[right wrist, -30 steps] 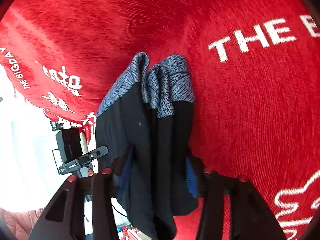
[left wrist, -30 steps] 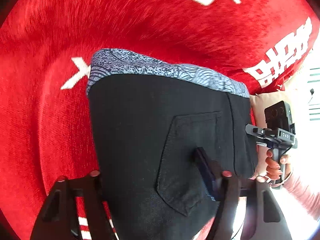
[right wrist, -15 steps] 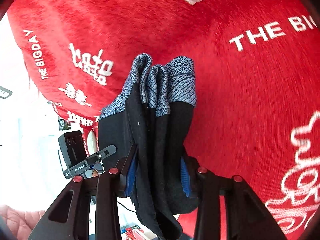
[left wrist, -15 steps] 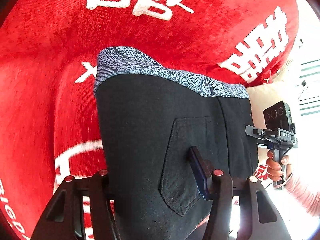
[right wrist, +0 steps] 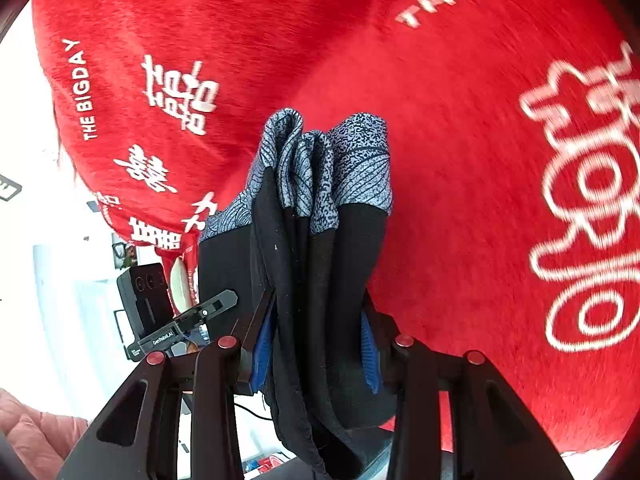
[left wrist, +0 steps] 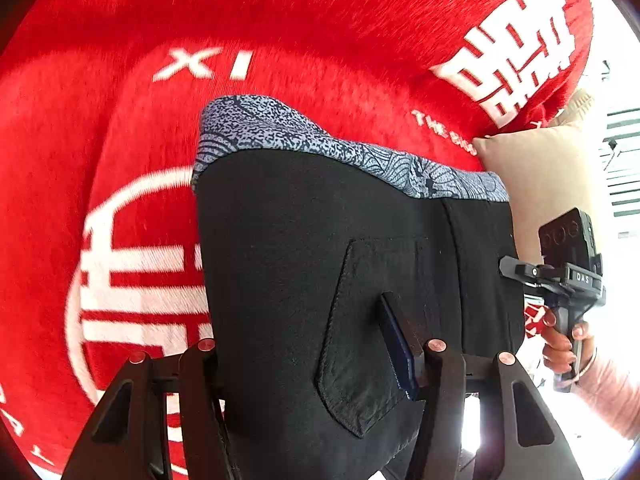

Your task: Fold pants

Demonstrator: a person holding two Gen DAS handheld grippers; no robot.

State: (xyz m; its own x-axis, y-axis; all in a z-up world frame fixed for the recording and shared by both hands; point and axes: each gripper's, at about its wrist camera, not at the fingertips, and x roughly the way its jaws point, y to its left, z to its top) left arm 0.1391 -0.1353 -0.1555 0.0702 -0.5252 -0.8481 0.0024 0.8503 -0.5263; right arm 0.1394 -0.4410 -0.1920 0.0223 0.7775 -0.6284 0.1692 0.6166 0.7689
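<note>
Pants (left wrist: 320, 264) are held aloft over red blanket (left wrist: 120, 160).
Soft, limp cloth is clamped by left gripper (left wrist: 312, 360) and right gripper (right wrist: 316, 340); edges suit gripping.

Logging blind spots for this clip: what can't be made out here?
- Left wrist view: the left tool's left pad is hidden behind the black pants.
- Both views: the pants' lower end is cut off by the bottom edge.
- Right wrist view: white lettering on the red blanket at right is motion-blurred.
- Right tool: grip point is buried in bunched layers.
</note>
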